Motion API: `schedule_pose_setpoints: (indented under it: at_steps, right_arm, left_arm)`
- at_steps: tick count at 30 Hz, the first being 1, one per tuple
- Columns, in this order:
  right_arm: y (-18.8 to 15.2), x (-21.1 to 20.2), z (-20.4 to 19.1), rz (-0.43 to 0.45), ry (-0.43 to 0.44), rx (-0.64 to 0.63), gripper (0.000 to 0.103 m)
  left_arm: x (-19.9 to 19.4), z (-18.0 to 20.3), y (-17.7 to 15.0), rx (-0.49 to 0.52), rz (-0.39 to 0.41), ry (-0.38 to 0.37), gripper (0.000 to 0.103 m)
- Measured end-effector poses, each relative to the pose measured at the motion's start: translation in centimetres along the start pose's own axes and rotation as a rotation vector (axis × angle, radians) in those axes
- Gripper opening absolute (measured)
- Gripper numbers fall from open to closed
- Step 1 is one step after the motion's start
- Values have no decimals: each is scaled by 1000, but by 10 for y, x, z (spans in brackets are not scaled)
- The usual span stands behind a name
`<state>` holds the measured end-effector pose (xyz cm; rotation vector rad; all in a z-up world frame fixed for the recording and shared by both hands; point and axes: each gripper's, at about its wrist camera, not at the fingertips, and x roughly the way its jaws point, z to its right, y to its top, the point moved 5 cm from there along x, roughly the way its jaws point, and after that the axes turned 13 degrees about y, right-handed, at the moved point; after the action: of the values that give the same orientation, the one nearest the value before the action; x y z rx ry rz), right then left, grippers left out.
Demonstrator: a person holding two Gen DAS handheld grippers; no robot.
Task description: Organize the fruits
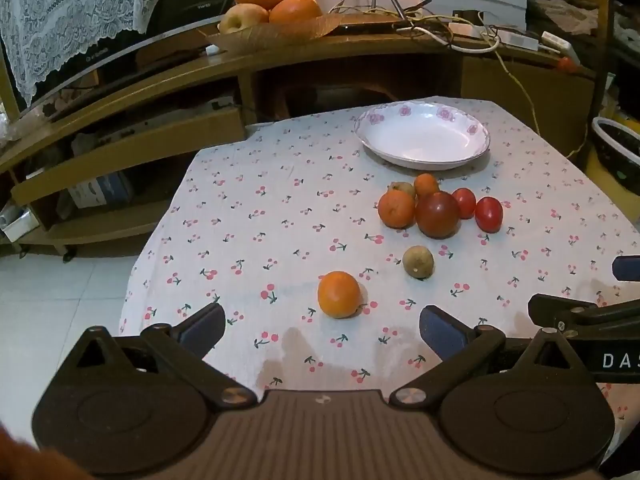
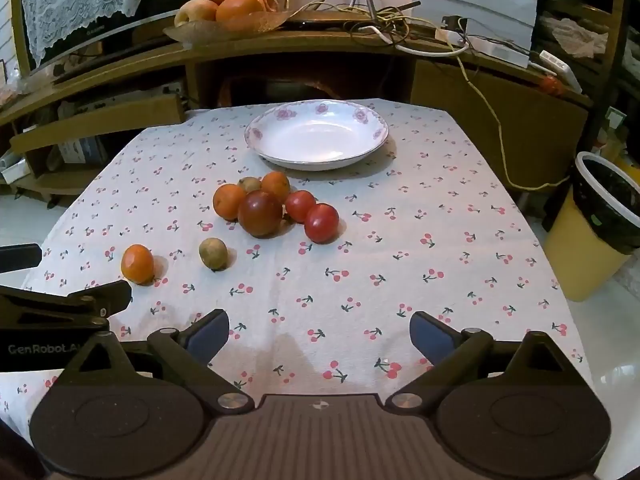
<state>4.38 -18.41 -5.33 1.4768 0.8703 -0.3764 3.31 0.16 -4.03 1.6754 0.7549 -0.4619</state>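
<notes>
Indoors, cherry-print tablecloth point(image 2: 400, 220), wooden shelving point(image 2: 280, 46) behind, tiled floor point(image 1: 60, 300)

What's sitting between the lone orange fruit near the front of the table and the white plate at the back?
A small brownish fruit, then the huddle of fruits. Both views show it; nearest the plate is bare cloth.
</notes>
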Motion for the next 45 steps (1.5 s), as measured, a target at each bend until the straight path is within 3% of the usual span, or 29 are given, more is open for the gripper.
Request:
schedule_pose_setpoints:
  at_steps: [45]
  right_arm:
    - [-7,15,-8,-40,34,1,87]
  left_arm:
    - [10,1,-10,1,-37,5,103]
